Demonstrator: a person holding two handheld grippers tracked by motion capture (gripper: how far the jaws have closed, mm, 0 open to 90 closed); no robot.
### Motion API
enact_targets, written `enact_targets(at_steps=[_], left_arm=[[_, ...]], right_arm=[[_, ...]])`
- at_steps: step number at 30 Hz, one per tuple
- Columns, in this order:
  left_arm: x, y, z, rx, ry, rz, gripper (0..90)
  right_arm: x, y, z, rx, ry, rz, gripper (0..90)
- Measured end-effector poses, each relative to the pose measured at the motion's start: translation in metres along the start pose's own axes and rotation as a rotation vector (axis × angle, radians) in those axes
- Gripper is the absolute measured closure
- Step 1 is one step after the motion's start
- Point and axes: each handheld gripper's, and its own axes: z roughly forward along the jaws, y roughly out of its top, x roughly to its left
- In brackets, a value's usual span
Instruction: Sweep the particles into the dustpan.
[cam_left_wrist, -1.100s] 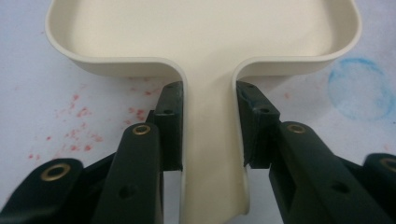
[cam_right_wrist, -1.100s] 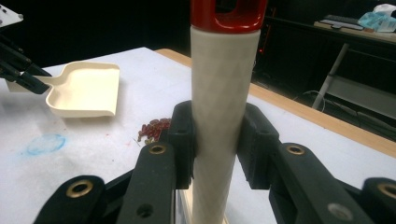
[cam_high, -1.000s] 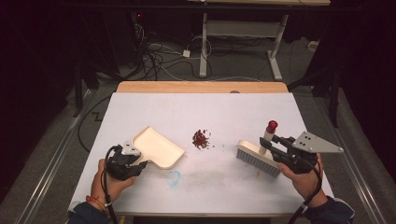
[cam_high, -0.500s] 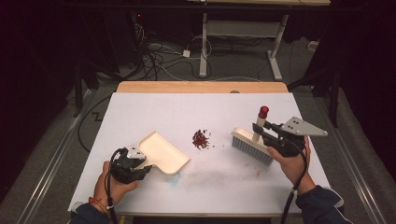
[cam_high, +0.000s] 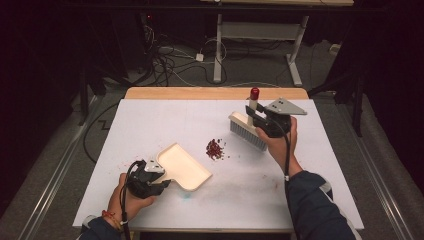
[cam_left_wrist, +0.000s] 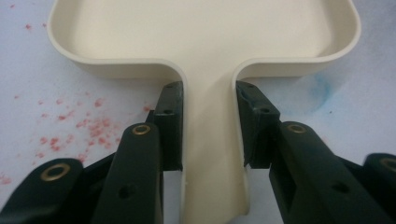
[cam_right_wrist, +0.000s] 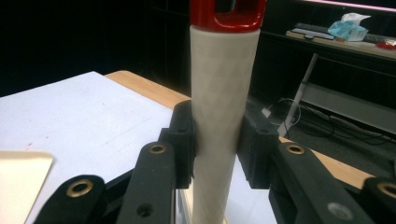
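A cream dustpan (cam_high: 183, 166) lies flat on the white table (cam_high: 150, 120), its mouth toward the centre. My left gripper (cam_high: 159, 176) is shut on the dustpan's handle (cam_left_wrist: 211, 140), one jaw pressed on each side. A small pile of dark red crumbs (cam_high: 215, 149) sits mid-table, just right of the dustpan. My right gripper (cam_high: 254, 114) is shut on the white handle (cam_right_wrist: 217, 116) of a brush (cam_high: 248, 131), which has a red cap (cam_right_wrist: 228, 11). The grey bristles hang over the table right of and behind the crumbs, a short gap away.
Faint red specks (cam_left_wrist: 88, 126) and a pale blue smudge (cam_left_wrist: 320, 88) mark the table near the dustpan. A wooden strip (cam_high: 215, 93) edges the table's far side. Beyond it are cables (cam_high: 170, 55) on the floor and a desk frame (cam_high: 260, 35).
My right gripper has carried the brush forward and left, from the near right of the table to a spot behind the crumbs. The left gripper has slid the dustpan right, closer to the crumbs.
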Motion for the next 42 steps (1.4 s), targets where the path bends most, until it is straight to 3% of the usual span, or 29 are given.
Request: enact_targets(at_steps=[3, 9, 16, 18, 19, 23, 29, 42], left_arm=[[-0.002, 0.002, 0.003, 0.0, -0.005, 0.004, 63.9], [-0.003, 0.006, 0.005, 0.011, -0.005, 0.012, 63.9], [-0.006, 0.015, 0.012, 0.021, -0.011, 0.017, 63.8], [-0.008, 0.018, 0.015, 0.026, -0.006, 0.01, 63.8], [-0.008, 0.019, 0.015, 0.028, -0.006, 0.011, 63.8], [-0.013, 0.025, 0.021, 0.031, -0.001, 0.006, 63.8], [-0.017, 0.032, 0.028, 0.046, 0.0, 0.008, 63.7], [-0.025, 0.042, 0.04, 0.052, 0.008, -0.004, 63.6]], right_arm=[[0.009, -0.001, 0.021, 0.022, -0.002, -0.011, 69.7], [0.023, -0.001, 0.032, 0.018, 0.025, -0.017, 69.7], [0.046, -0.001, 0.031, 0.005, 0.088, -0.037, 69.6], [0.05, -0.002, 0.031, -0.009, 0.105, -0.017, 69.5], [0.054, -0.004, 0.03, -0.014, 0.107, 0.003, 69.4], [0.061, -0.006, 0.028, -0.023, 0.104, 0.002, 69.2], [0.074, -0.005, 0.024, -0.028, 0.147, 0.033, 69.4], [0.1, -0.008, 0.011, -0.027, 0.163, 0.007, 68.9]])
